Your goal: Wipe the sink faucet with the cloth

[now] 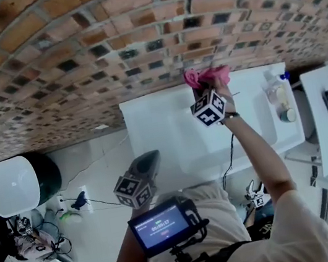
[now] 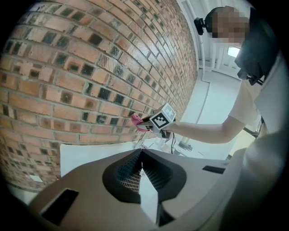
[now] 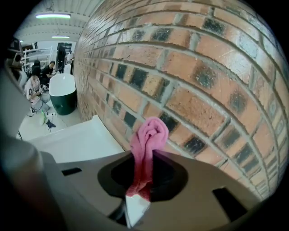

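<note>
Head view first: the right hand-held gripper (image 1: 206, 85) was out on a long reach, clamped on the pink cloth (image 1: 206, 76). The cloth was bunched at the foot of the brick wall (image 1: 76, 61), over the back edge of the white sink (image 1: 156, 122). The left hand-held gripper (image 1: 146, 161) hung close to the person's body, well apart from the cloth. As for the faucet, I couldn't pick it out; my guess was that it sat hidden right where the cloth was bunched.

Left gripper view: the jaws were pressed together with nothing between them, pointing toward the wall and the distant right gripper.

Right gripper view: the jaws were tight on the cloth, and a roll of it stood up past the tips along the gripper's own line, with bricks close behind. No faucet showed ahead, so it probably lay under or beside that fold. The right hand was plainly the nearer one, and the wipe looked like its job, along the sink's back edge
</note>
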A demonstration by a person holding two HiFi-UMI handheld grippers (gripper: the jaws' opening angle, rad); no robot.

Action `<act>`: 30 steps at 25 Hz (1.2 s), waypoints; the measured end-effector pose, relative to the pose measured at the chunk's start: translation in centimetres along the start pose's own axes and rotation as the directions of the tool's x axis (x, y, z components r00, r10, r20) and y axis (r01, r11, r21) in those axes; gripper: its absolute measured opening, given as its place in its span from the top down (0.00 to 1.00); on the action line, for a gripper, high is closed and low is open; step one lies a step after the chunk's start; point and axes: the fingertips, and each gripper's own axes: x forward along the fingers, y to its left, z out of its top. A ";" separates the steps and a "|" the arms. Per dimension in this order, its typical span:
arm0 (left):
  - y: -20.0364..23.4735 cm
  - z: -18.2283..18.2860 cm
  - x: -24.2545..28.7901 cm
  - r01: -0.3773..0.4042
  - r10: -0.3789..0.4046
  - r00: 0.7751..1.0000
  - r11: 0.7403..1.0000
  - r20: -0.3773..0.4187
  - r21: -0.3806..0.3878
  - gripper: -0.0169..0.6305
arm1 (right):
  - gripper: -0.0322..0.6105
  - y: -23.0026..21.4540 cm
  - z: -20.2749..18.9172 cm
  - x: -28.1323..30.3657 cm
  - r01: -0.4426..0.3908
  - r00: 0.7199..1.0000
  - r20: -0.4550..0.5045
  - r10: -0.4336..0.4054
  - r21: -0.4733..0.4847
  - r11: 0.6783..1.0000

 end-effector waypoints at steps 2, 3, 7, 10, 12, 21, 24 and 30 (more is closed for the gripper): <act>0.1 0.1 -0.1 -0.004 0.004 1.000 1.000 0.003 -0.001 1.00 | 0.84 0.5 0.0 0.2 0.003 1.000 -0.007 -0.003 -0.016 1.000; 0.2 0.0 -0.2 -0.005 0.005 1.000 1.000 0.003 -0.003 1.00 | 0.84 0.7 -0.1 0.3 0.002 1.000 -0.009 -0.002 -0.012 1.000; -0.1 -0.2 0.1 0.001 -0.001 1.000 1.000 -0.002 -0.001 1.00 | 0.84 2.3 -0.7 0.6 -0.019 1.000 -0.009 0.019 0.029 0.999; -0.1 -0.1 0.3 0.007 -0.007 1.000 1.000 0.005 0.001 1.00 | 0.84 3.6 -1.7 1.4 -0.033 0.999 -0.023 0.034 0.050 0.998; -0.1 -0.2 0.2 0.000 0.000 1.000 1.000 0.002 -0.011 1.00 | 0.84 4.3 -1.9 1.8 -0.022 1.000 -0.004 0.022 0.064 0.998; 0.0 -0.9 0.3 0.002 -0.002 1.000 1.000 -0.018 -0.010 1.00 | 0.84 5.0 -1.8 3.2 -0.016 0.999 0.047 0.006 0.217 0.976; -0.1 -1.0 0.3 0.000 0.000 1.000 1.000 -0.020 -0.009 1.00 | 0.84 4.8 -1.9 4.0 -0.030 0.997 0.078 0.002 0.356 0.934; 0.1 -1.4 0.1 -0.001 0.001 0.999 1.000 -0.033 -0.002 1.00 | 0.84 5.6 -3.4 5.9 -0.034 0.999 0.039 0.018 0.473 0.880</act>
